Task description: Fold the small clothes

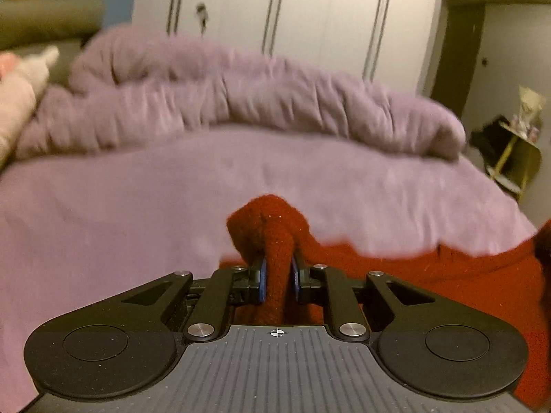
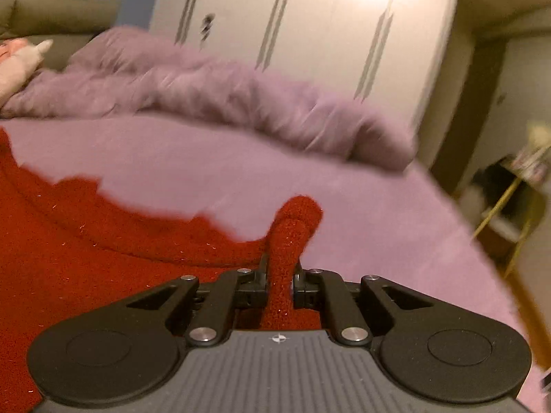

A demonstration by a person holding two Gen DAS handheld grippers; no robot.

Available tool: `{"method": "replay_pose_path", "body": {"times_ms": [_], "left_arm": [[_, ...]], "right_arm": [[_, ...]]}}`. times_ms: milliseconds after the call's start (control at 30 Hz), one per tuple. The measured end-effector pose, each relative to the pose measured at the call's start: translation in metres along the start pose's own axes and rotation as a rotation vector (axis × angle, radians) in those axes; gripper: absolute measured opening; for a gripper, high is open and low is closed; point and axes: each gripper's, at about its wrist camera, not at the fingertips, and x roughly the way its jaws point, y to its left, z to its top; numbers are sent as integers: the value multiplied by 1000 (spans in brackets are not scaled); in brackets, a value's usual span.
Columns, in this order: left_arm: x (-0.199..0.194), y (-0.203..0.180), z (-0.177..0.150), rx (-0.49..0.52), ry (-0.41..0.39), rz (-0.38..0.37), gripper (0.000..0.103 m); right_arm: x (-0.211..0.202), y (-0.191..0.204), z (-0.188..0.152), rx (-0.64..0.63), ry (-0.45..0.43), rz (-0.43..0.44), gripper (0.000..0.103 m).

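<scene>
A red knitted garment [image 1: 447, 275] lies on a lilac bed sheet [image 1: 137, 213]. My left gripper [image 1: 277, 277] is shut on a bunched edge of it, which pokes up between the blue pads. The rest of the garment stretches off to the right. In the right wrist view my right gripper [image 2: 279, 275] is shut on another bunched edge of the same red garment [image 2: 86, 241], which spreads to the left over the sheet [image 2: 344, 189]. Both views are blurred by motion.
A crumpled lilac duvet [image 1: 241, 103] lies along the far side of the bed. White wardrobe doors [image 1: 310, 17] stand behind it. A pink soft toy [image 1: 17, 103] is at far left. A small side table [image 1: 516, 158] stands beyond the bed's right edge.
</scene>
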Motion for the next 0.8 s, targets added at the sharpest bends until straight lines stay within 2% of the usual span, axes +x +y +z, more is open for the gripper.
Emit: {"method": "replay_pose_path", "body": {"times_ms": [133,267,367,467,533,667,700,767,800], "left_arm": [[23,-17,13,39,-46,84,17],[60,-27,1,48,5,161,17],[76,-25,-14,32,48,188,19],[83,-20,-25,38,67,204,30],[87,-16,-29,25,90,214,44],[83,-8,-28,-14,102,216,55],[79,-8,-26,-14,100,214,57],[68,-10,-21,-18,91,215,59],[60,-12,-17,-33,82,197,61]], "right_arm": [[26,5,12,45,7,-92,8],[56,12,5,81,72,-117,8],[75,19,-8,71,117,-119,8],[84,19,-19,91,151,-118,9],[87,19,-24,93,153,-124,17],[88,16,-22,119,162,-141,36],[83,15,-19,137,157,-169,40],[70,16,-13,157,108,-197,41],[61,20,-10,163,70,-158,41]]}}
